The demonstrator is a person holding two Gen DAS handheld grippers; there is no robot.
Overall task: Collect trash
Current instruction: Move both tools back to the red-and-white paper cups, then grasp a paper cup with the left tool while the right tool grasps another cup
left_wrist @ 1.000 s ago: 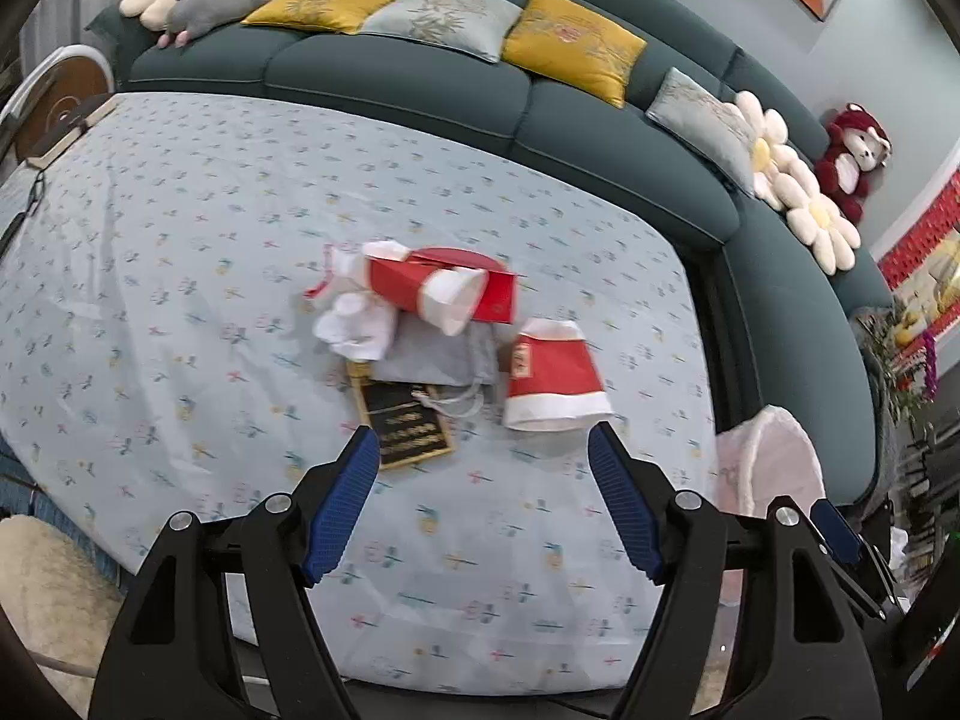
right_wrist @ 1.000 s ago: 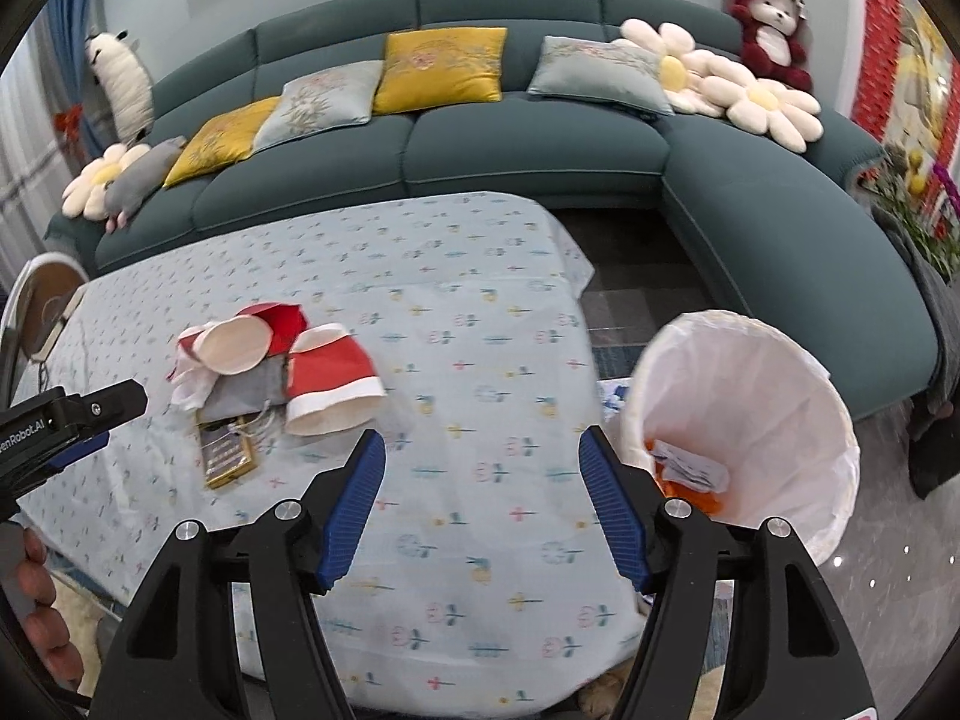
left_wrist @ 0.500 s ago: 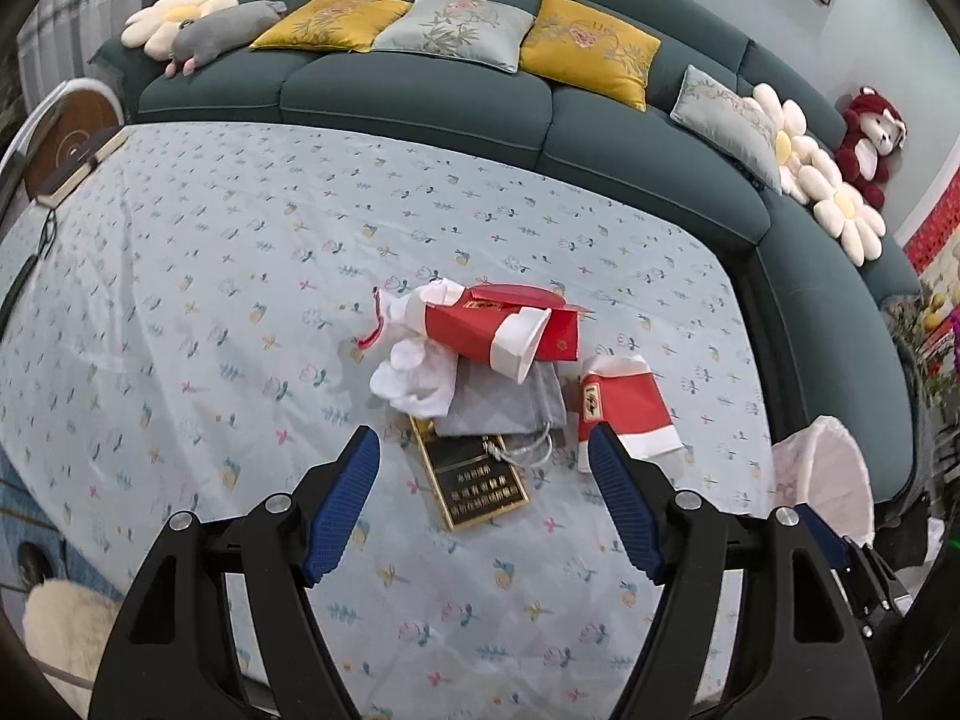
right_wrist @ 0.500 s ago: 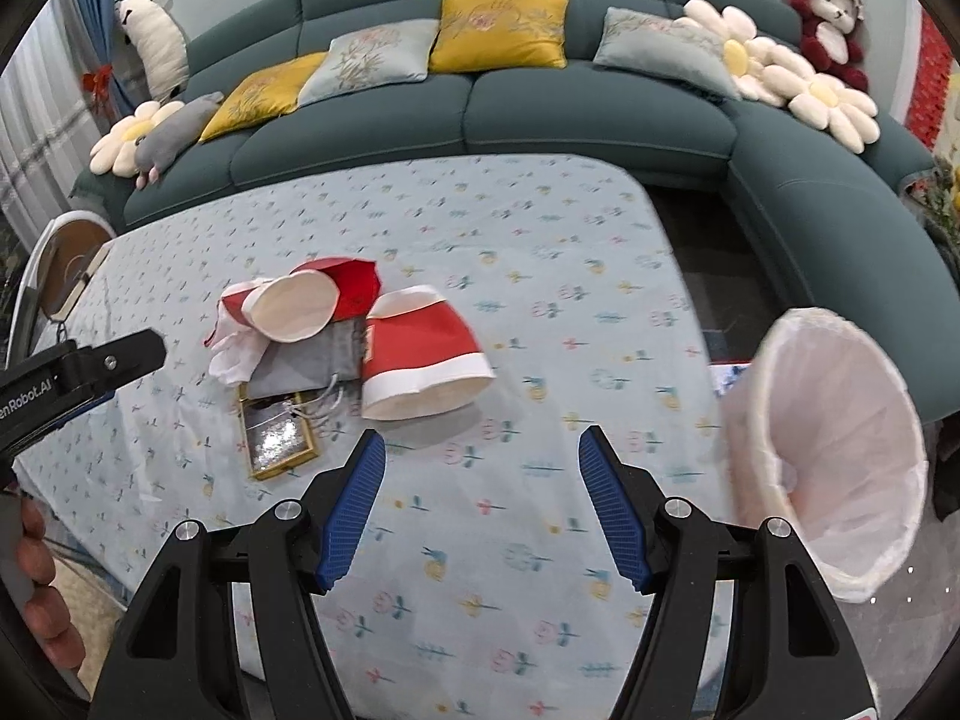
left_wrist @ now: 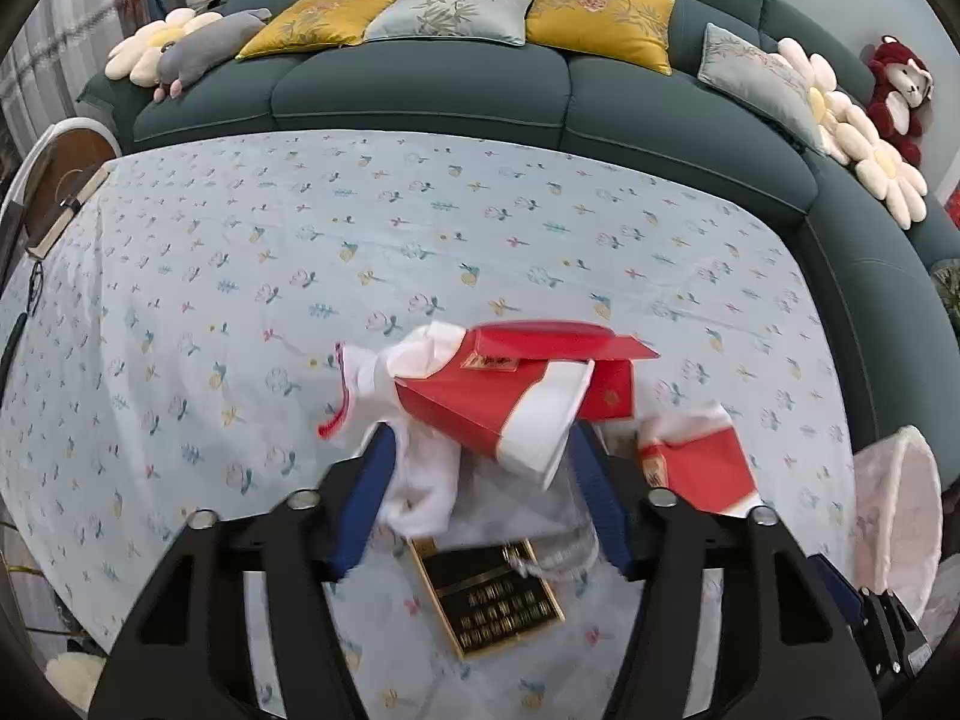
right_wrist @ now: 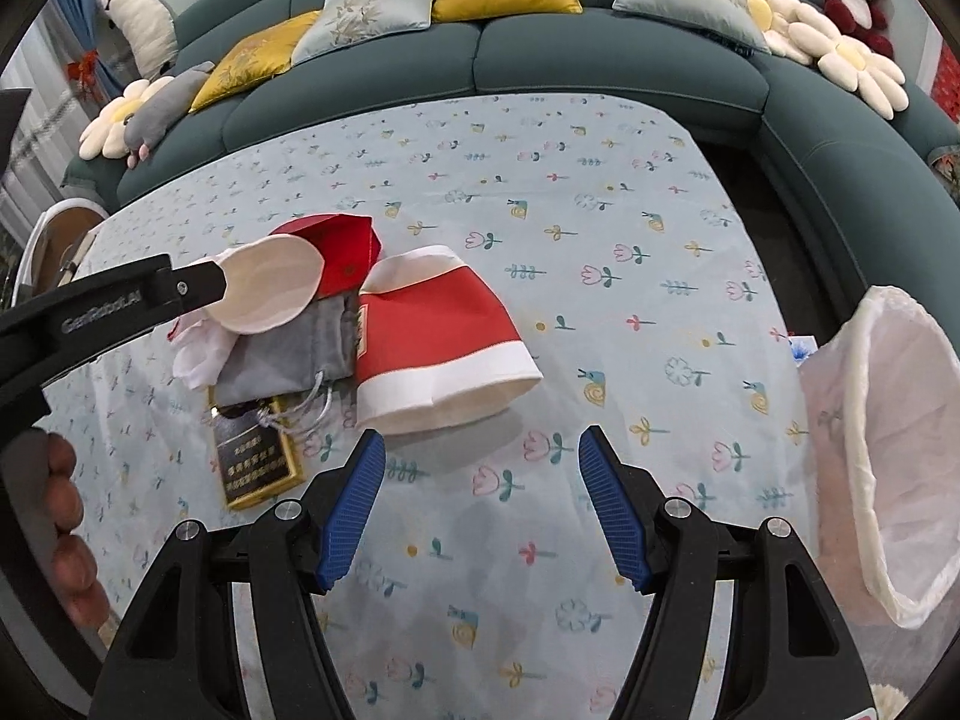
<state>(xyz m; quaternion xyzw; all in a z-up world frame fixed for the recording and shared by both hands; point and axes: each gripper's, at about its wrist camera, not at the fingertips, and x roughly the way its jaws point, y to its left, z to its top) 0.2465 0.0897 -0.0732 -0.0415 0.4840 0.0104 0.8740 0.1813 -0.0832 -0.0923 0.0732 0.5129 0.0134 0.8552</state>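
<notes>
Red paper cup (left_wrist: 510, 414) now between spread left tool (left_wrist: 480, 498), right tool (right_wrist: 480, 501) agape

Landmark: drawstring pouch (right_wrist: 288, 354) on the table (right_wrist: 600, 192). A paper cup (right_wrist: 267, 291) lies on its far-left part, an envelope (right_wrist: 342, 246) behind, a second cup (right_wrist: 438, 336) touching its right, a plaque (right_wrist: 258, 459) before it. Lined bin (right_wrist: 888, 450) stands well right, off the table edge. Sofa (right_wrist: 600, 54) behind.
</notes>
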